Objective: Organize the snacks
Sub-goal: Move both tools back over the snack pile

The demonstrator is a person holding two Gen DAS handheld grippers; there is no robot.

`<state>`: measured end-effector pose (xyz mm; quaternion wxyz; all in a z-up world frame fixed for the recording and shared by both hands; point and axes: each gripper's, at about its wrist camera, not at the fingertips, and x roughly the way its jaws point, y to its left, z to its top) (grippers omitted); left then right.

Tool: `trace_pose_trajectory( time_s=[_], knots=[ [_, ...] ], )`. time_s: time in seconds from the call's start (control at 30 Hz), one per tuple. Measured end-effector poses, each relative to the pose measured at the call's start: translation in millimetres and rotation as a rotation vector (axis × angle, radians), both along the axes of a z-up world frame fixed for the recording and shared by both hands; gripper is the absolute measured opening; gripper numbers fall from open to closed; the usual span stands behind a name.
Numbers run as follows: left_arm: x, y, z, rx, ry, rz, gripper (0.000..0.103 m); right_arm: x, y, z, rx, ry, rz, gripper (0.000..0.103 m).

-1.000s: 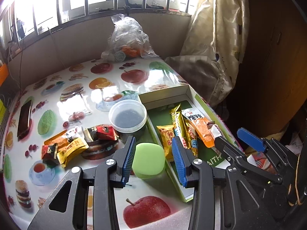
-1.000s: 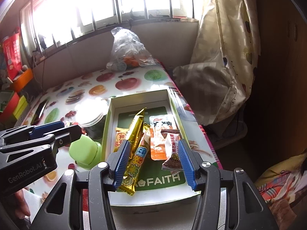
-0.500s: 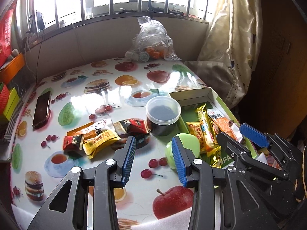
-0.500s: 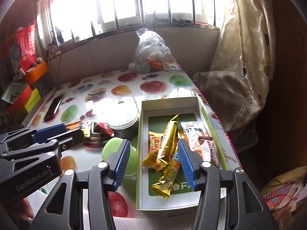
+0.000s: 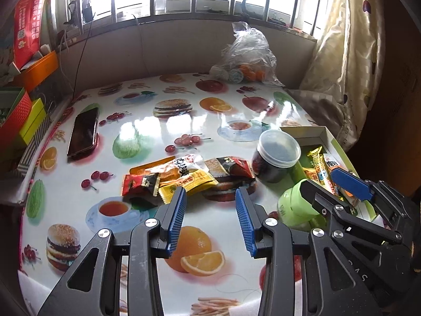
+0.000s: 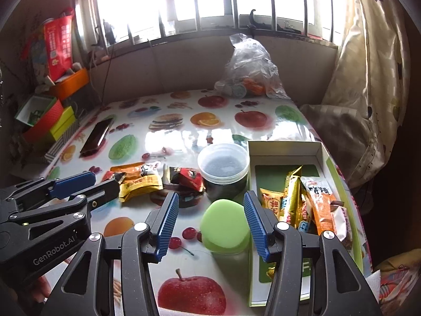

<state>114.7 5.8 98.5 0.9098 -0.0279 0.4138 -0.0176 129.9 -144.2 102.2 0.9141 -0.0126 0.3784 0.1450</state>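
On the tabletop [image 5: 236, 121], four loose snack packets [image 5: 184, 176] lie left of the jar [image 5: 276, 155]; about four more sit in the box [image 6: 323, 155] at right. Both claws, left claw [image 5: 210, 218] and right claw [image 6: 210, 223], are released and empty. Likely step: reaching for the loose packets; next, the left claw must close on one.

A lived-in home, by a window. The bench [image 5: 200, 129] wears a glossy oilcloth printed with fruit, burgers and teacups. Behind it runs a barred window [image 6: 210, 2], with a patterned curtain [image 6: 368, 73] at the right. A phone [image 5: 83, 131] lies at the left, a plastic bag [image 6: 250, 68] at the far edge, and coloured boxes [image 6: 50, 121] crowd the left.
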Motion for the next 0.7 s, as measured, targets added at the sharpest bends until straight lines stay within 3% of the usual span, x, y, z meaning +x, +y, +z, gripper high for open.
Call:
trace_pose_trajectory(
  time_s=[0.5,0.6,0.7],
  knots=[
    [17,87,-43,-0.032,0.075,0.142,0.040,34,65,-43,-0.009,0.106,0.077,0.052],
    [24,103,-49,-0.086,0.089,0.160,0.041,43,78,-50,-0.009,0.118,0.087,0.053],
    [32,112,-56,-0.093,0.111,0.174,0.041,54,90,-55,-0.002,0.122,0.086,0.054]
  ],
)
